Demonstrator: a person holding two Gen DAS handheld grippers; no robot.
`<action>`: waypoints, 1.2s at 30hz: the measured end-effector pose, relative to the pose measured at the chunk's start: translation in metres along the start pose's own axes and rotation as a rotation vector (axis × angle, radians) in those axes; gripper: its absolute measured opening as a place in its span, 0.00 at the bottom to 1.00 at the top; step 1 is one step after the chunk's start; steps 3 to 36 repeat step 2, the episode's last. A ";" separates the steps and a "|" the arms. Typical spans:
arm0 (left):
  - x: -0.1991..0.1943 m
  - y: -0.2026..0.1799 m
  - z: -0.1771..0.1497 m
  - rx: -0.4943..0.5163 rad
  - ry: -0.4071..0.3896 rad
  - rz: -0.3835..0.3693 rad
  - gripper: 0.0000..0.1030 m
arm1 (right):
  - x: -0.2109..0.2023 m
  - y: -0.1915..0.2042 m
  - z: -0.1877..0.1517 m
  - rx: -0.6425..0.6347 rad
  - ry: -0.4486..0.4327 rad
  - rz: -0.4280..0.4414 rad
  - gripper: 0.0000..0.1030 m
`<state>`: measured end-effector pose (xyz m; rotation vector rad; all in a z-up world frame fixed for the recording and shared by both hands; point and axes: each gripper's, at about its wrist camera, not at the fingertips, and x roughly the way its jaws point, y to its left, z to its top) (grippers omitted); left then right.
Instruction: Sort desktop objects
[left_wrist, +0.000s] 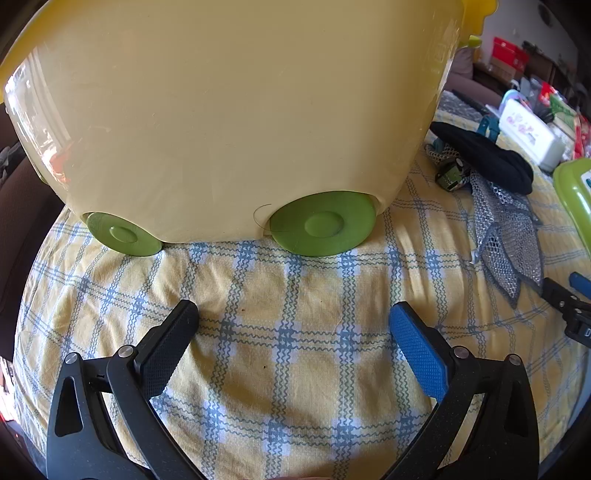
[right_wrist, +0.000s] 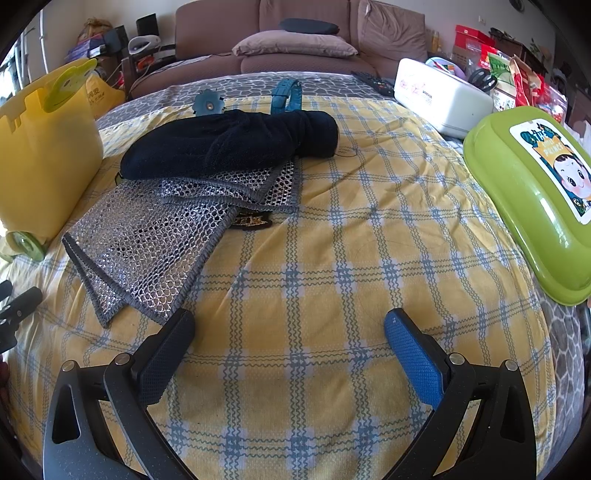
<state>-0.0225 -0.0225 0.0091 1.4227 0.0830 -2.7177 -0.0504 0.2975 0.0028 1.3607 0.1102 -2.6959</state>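
A yellow plastic bin (left_wrist: 229, 110) with green wheels (left_wrist: 323, 223) fills the left wrist view, standing on the yellow plaid cloth; it also shows at the left of the right wrist view (right_wrist: 44, 155). My left gripper (left_wrist: 293, 314) is open and empty just in front of it. A black cloth (right_wrist: 229, 142) lies on a silver mesh cloth (right_wrist: 159, 236), with a small dark packet (right_wrist: 253, 221) under the mesh edge. My right gripper (right_wrist: 290, 321) is open and empty, in front of these. A blue strap (right_wrist: 286, 96) and blue gear piece (right_wrist: 208, 102) lie behind the black cloth.
A green lid with a cartoon sticker (right_wrist: 532, 199) lies at the right. A white box (right_wrist: 439, 96) stands at the far right, with bags and clutter behind it. A brown sofa (right_wrist: 295, 40) is beyond the table. A small green-and-black item (left_wrist: 451, 176) sits beside the black cloth.
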 end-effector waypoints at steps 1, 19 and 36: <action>0.000 0.000 0.000 0.000 0.000 0.000 1.00 | 0.000 0.000 0.000 0.000 0.000 0.000 1.00; 0.000 0.000 0.000 0.000 0.000 0.000 1.00 | 0.000 0.000 0.000 0.000 0.000 0.000 1.00; 0.000 0.000 0.000 0.000 0.000 0.000 1.00 | 0.000 0.000 0.000 0.000 0.000 0.000 1.00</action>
